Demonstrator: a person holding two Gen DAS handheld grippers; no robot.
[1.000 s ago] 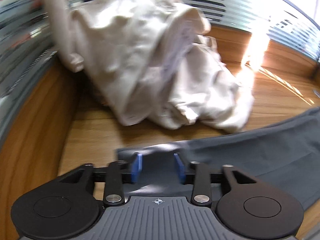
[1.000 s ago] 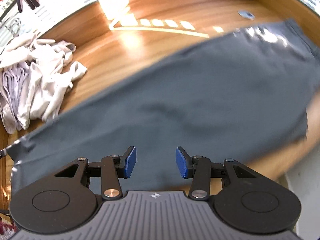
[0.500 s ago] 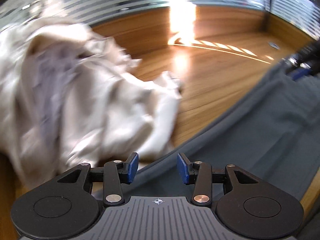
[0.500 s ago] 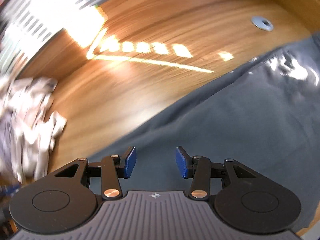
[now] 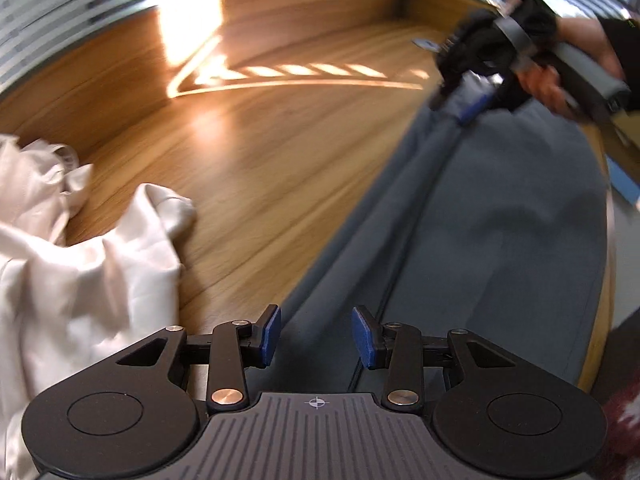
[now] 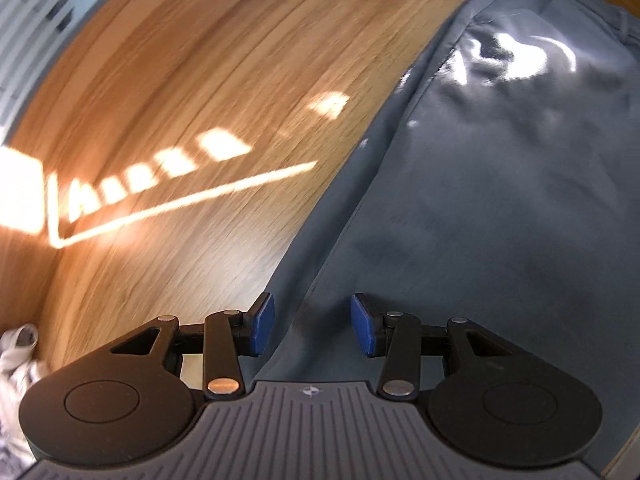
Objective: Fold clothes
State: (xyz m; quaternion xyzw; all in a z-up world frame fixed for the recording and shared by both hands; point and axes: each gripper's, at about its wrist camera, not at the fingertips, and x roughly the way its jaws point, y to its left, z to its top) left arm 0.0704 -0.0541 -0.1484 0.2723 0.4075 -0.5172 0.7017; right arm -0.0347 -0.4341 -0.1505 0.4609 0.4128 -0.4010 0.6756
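Swung rightward over the last second: in the left wrist view the cream garment heap, central a second ago, now pushed to the lower left of the frame, and the grey trousers now filling the right half; right wrist view likewise slid off the heap toward the trousers, only a scrap of pale cloth left at its lower left corner.

Left gripper with pads apart, nothing between them, poised over the trousers' long edge at lower centre; right gripper likewise spread and empty above the same edge; also seen at the upper right of the left wrist view, blurred, in a gloved hand.

Trousers laid out long and fairly flat on the wooden table, right side close to the table's edge.

Risks, as judged: pinching only the top layer and dragging the layers askew; uneven lifts skewing the fold; cloth slipping off the near edge; catching the cream heap just beside the lower end.
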